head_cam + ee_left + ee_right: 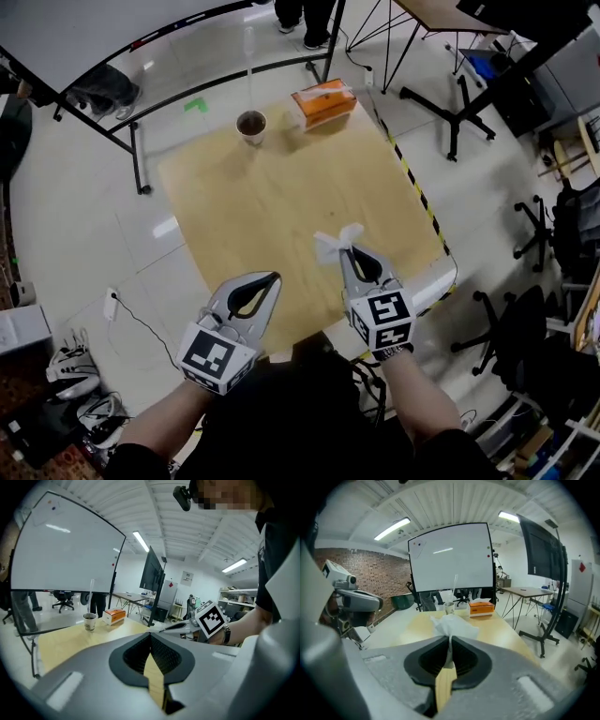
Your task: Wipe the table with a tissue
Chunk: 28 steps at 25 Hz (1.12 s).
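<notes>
My right gripper (344,251) is shut on a crumpled white tissue (337,240) and holds it just above the near right part of the wooden table (272,202). The right gripper view shows the tissue (452,625) sticking out past the closed jaws of the right gripper (450,641). Over the table's near edge, my left gripper (276,278) is shut with nothing in it. In the left gripper view the jaws of the left gripper (151,636) meet, and the right gripper (180,626) shows to the right.
An orange tissue box (322,102) and a paper cup (251,126) stand at the table's far edge. Yellow-black tape (413,183) marks the right edge. A whiteboard frame (141,141) stands beyond on the left, office chairs (539,239) to the right.
</notes>
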Available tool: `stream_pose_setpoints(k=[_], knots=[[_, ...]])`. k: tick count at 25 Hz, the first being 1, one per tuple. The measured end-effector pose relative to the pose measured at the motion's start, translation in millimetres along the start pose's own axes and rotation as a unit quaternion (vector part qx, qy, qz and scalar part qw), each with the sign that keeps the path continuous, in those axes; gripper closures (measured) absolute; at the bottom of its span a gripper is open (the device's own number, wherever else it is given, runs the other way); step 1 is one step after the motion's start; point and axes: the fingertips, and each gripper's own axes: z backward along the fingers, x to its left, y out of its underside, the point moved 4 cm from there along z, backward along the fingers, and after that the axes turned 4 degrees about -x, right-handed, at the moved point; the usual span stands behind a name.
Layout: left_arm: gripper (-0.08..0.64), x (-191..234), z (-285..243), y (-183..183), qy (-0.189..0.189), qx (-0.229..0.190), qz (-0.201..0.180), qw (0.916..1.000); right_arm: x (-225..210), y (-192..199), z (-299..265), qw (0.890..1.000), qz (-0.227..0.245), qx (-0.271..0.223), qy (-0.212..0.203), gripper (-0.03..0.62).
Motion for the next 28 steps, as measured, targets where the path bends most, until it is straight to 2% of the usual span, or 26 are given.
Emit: stream_pose_setpoints(k=[6, 15, 22, 28], knots=[[0.543, -12, -17, 9, -0.043, 0.004, 0.015, 0.999, -18, 30, -44, 0.998, 0.022, 0.041, -0.038, 0.591], [0.543, -4, -26, 11, -0.077, 0.014, 0.024, 0.9967, -17, 48, -97, 0.994, 0.037, 0.084, -0.057, 0.591], [0.543, 3, -26, 13, -0.088, 0.018, 0.029, 0.9956, -17, 62, -131, 0.989, 0.068, 0.125, -0.048, 0.591], [0.543, 8, -26, 11, -0.093, 0.025, 0.025, 0.995, -20, 79, -147, 0.983, 0.076, 0.164, -0.035, 0.591]])
